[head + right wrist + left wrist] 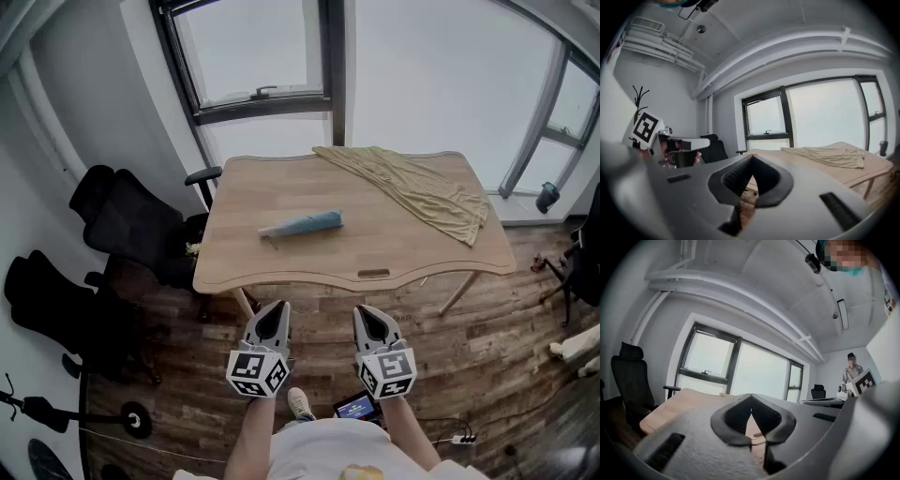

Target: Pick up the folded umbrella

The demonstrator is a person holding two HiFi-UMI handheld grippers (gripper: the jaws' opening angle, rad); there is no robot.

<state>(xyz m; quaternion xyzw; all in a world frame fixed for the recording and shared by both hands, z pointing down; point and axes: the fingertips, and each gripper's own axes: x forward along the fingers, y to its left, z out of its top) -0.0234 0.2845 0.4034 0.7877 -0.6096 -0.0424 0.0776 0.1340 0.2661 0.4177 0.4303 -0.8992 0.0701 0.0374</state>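
Left gripper (275, 309) and right gripper (367, 313), lower centre, are pressed together, empty; folded umbrella (305, 224) lies on the table (394, 253).

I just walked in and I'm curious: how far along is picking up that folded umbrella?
Nothing looks done: the folded umbrella lies on the table, apart from the beige cloth. Nothing is in hand: the left gripper and right gripper hover short of the table's near edge, fingers together, empty. Still left: reaching over, gripping the umbrella and lifting it.
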